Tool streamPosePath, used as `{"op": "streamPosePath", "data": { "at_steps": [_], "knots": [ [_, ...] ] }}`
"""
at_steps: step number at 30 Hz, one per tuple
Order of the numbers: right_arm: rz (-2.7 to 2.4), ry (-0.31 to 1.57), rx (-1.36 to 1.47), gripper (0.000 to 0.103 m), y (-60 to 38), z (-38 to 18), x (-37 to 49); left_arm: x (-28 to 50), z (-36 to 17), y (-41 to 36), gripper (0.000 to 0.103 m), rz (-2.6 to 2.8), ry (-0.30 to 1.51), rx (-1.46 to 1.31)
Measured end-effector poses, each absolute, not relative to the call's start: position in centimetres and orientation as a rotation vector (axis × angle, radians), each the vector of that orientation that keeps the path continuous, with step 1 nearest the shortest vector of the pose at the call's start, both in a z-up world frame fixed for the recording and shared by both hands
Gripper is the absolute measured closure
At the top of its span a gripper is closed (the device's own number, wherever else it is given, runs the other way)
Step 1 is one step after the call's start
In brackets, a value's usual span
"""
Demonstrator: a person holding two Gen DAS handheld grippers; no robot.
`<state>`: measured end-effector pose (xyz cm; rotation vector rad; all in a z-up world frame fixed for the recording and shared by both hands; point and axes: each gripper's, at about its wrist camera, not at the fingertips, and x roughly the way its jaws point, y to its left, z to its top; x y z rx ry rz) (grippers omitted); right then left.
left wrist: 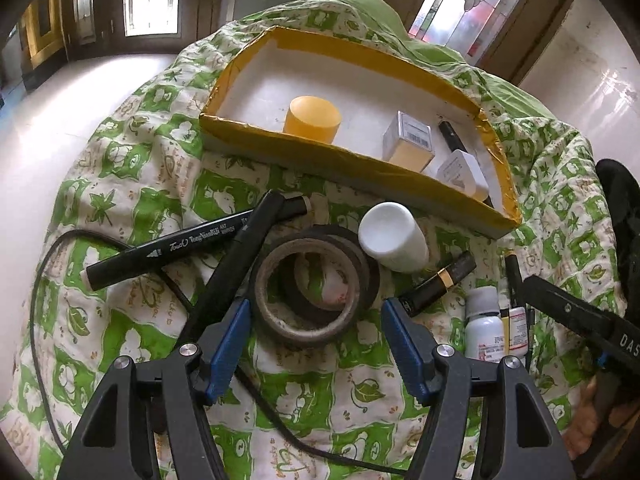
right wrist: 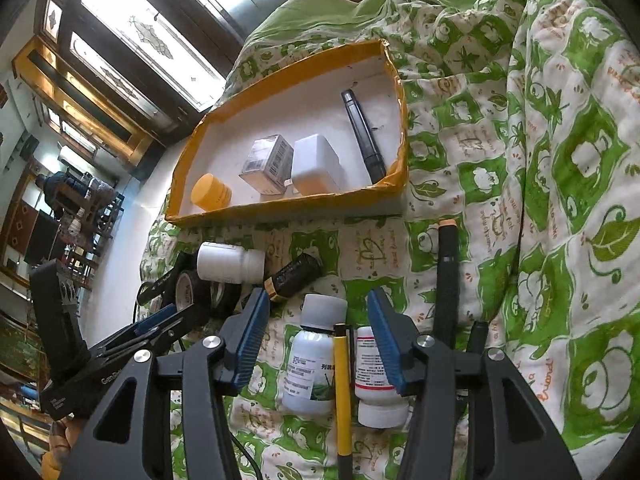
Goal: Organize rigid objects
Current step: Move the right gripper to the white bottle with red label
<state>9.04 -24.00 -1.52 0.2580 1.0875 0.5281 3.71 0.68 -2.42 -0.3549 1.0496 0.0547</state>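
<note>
While left gripper [left wrist: 314,322] straddles tape roll [left wrist: 316,286] (untouched), quilt [left wrist: 132,168] lies crowded.

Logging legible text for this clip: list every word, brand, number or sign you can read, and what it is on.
"Touch TongNanRiJi ART MARKER": black marker on the quilt.
"DAS": right gripper's body, cut off at the left wrist view's edge.
Barcode, digits unreadable: silver box in the yellow-edged tray.
Chinese print, too small: white bottle and red-labelled bottle.
Script on the quilt: too distorted.
</note>
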Motion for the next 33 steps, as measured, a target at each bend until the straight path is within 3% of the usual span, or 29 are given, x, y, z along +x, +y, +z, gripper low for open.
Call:
{"op": "streamPosePath", "data": {
  "at_steps": [5, 8, 30, 33],
  "knots": [
    [0.528, 1.092, 0.254, 0.053, -23.9, -1.6, 9.2, 4.3, -3.1, 1.0, 0.033, 0.061, 1.068, -0.377],
    [0.528, 1.095, 0.253, 0.053, -23.9, -1.7, 9.2, 4.3, -3.1, 1.3, 0.041, 0.066, 1.058, -0.396],
    [0.457, 1.153, 0.198, 0.053, -24.7, -1.6, 7.6, 0.7, -1.6, -1.2, 0.041, -0.021, 1.034, -0.367],
    [0.41, 1.181, 0.146, 0.06, -25.0, -1.8, 6.9, 0.8, -1.7, -1.0, 0.041, -0.019, 1.036, -0.371]
  ]
}}
